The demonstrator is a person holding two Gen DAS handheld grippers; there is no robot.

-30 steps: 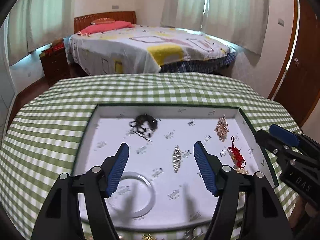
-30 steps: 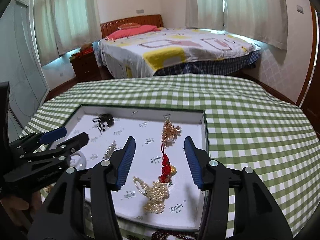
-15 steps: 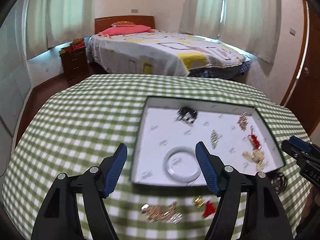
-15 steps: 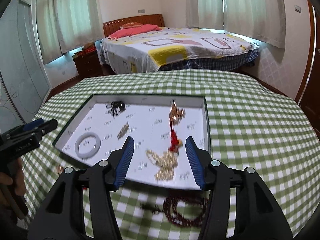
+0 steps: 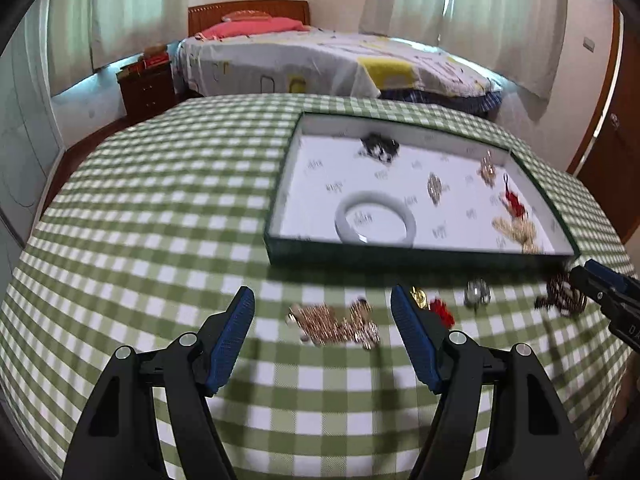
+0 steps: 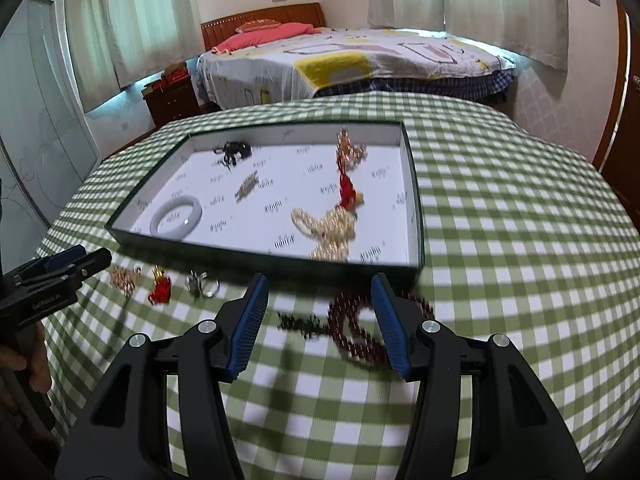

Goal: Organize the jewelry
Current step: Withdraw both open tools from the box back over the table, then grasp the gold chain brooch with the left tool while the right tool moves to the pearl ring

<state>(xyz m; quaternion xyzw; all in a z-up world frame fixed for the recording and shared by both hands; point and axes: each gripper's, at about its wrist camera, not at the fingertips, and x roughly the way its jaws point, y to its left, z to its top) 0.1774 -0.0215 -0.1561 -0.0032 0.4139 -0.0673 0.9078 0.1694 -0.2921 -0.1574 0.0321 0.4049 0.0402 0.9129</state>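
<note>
Both hand-held grippers have drawn back and down from over the tray, so the loose jewelry in front of it is now in view.

The left hand-held gripper hovers with jaws wide apart and empty over a gold chain cluster on the desk; a red tassel charm and a silver ring lie just to its right. The right hand-held gripper, jaws about half open and holding nothing, frames a dark red bead bracelet near the tray. Inside the tray lie a white bangle, a pearl piece and other items. Judging by this, sorting is partly done and each gripper is lined up for its next pickup.
</note>
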